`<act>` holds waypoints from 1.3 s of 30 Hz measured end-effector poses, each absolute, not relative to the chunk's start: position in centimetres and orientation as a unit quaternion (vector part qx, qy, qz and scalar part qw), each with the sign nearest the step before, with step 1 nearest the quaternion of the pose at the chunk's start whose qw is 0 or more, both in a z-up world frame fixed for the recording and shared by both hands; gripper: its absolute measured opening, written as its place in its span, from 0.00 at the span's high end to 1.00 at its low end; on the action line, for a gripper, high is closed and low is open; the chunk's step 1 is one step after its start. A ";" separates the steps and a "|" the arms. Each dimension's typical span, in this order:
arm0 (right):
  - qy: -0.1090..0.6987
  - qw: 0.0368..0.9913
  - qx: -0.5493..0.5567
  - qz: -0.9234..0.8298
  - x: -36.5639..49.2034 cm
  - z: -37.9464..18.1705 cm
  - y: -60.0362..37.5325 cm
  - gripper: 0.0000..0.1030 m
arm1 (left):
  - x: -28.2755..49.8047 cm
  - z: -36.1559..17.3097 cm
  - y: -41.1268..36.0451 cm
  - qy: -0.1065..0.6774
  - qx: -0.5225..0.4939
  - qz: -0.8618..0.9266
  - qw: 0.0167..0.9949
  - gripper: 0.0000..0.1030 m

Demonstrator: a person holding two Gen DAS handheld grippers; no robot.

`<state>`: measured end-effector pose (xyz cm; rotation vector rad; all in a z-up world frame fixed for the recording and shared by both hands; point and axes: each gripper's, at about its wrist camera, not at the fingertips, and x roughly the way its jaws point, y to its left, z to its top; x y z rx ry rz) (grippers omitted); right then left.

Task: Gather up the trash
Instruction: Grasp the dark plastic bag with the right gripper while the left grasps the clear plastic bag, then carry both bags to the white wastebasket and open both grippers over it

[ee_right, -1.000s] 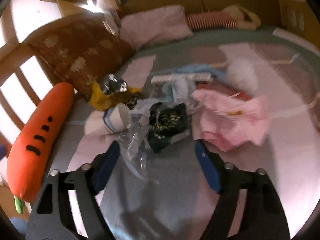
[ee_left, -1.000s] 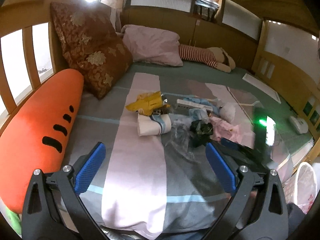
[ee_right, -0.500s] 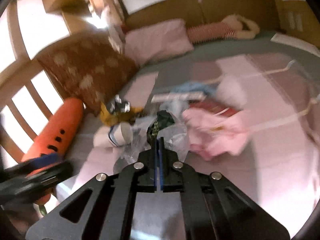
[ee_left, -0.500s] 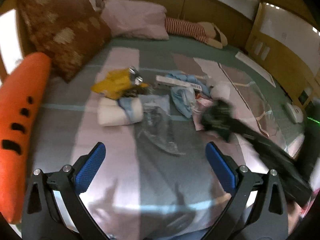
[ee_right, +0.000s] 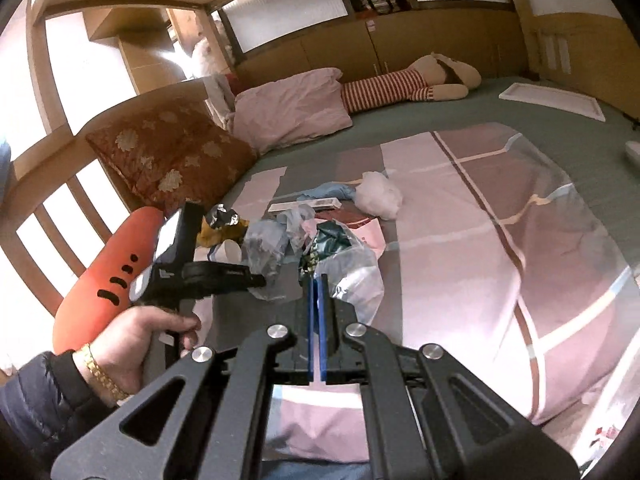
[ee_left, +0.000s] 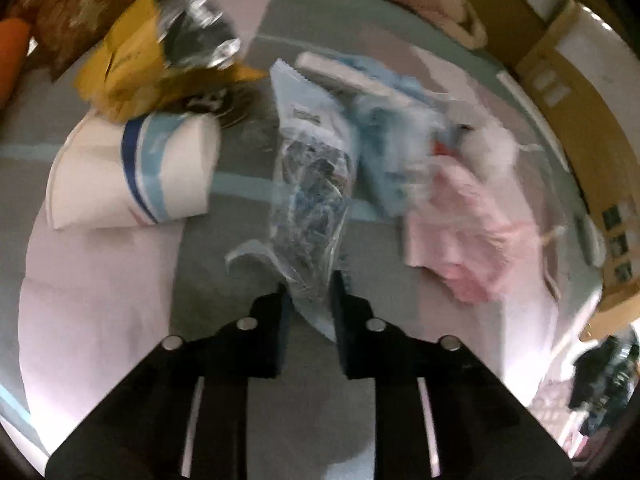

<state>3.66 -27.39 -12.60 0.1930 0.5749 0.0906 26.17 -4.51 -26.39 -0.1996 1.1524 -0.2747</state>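
The left gripper (ee_left: 307, 290) is closing its jaws on the near end of a clear plastic bag (ee_left: 310, 184) lying on the bed (ee_left: 96, 300), and in the left wrist view crinkled film is showing between the two fingers, so I judge the pads are pinching it, though blur is hiding the exact contact. The right gripper (ee_right: 318, 284) is pressing its blue pads together on the edge of a second clear bag with dark green wrapping inside (ee_right: 344, 256), which is hanging at twelve o'clock from its tips above the bedding. Around the left gripper's bag, the rest of the trash is waiting: a paper cup with a blue band (ee_left: 132, 172) at ten o'clock, a yellow wrapper with silver foil (ee_left: 160, 52) at eleven, blue plastic scraps (ee_left: 396, 148) at one and a pink cloth (ee_left: 472, 232) at two, which may not be trash at all. To do this pick well, the left hand (ee_right: 132, 332) should be lifting slowly and straight up, since thin film is slipping easily from a shallow pinch; if only a corner is caught, re-gripping deeper is safer. Keeping the bag clear of the cup and blue scraps while rising is avoiding dragging them along.
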 end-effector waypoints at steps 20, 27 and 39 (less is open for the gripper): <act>0.245 0.965 0.044 0.077 -0.1 -10.0 -21.8 0.98 | 4.6 -15.1 -1.0 0.338 0.026 -0.162 0.927 0.84; 0.244 0.967 0.033 0.068 -1.1 -9.5 -20.0 0.98 | 3.5 -14.9 0.0 0.327 0.016 -0.163 0.931 0.84; 0.246 0.967 0.033 0.056 -0.8 -9.3 -20.6 0.98 | 4.1 -15.3 0.5 0.331 0.001 -0.161 0.930 0.84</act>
